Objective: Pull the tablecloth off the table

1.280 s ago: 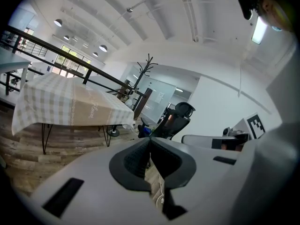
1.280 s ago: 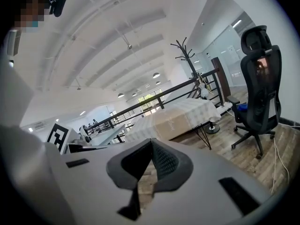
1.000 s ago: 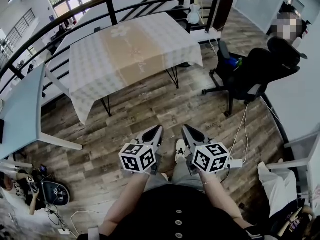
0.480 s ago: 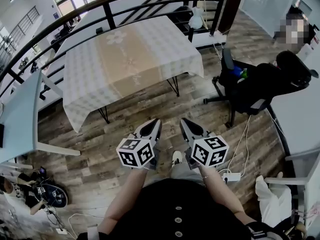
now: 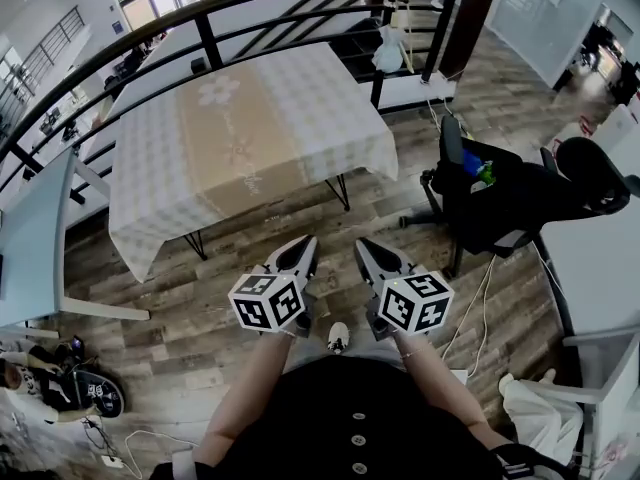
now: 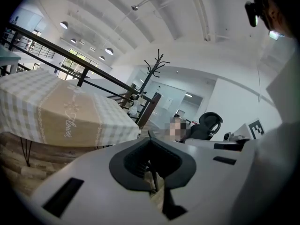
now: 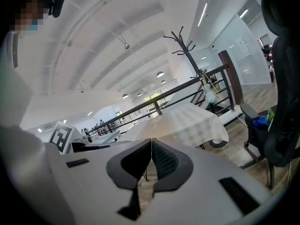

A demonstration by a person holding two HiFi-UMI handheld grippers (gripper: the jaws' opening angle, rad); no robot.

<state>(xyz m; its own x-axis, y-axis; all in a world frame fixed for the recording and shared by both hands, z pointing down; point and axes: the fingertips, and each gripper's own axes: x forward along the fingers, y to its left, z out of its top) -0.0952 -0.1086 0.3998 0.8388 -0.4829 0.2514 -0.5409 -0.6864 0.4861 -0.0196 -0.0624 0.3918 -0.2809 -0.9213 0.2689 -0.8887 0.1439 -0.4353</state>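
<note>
A checked white tablecloth (image 5: pixel 300 108) with a tan floral band down its middle covers a table with thin black legs. Its cloth hangs over the near edge. In the left gripper view the tablecloth (image 6: pixel 56 111) lies ahead on the left. In the right gripper view the tablecloth (image 7: pixel 192 123) sits ahead, a little right. My left gripper (image 5: pixel 307 241) and right gripper (image 5: pixel 361 244) are held side by side at waist height, short of the table's near edge, over the wooden floor. Both are shut with nothing between the jaws.
A black railing (image 5: pixel 200 18) runs behind the table. A black office chair (image 5: pixel 500 193) stands to the right. A white table (image 5: pixel 35 238) sits at the left. Bags and cables lie on the floor (image 5: pixel 80 393) at lower left. A coat rack (image 6: pixel 152 74) stands beyond the table.
The view has moved forward: the table is nearer and lower in the head view. Both grippers stay shut and side by side, carried slightly upward in the frame.
</note>
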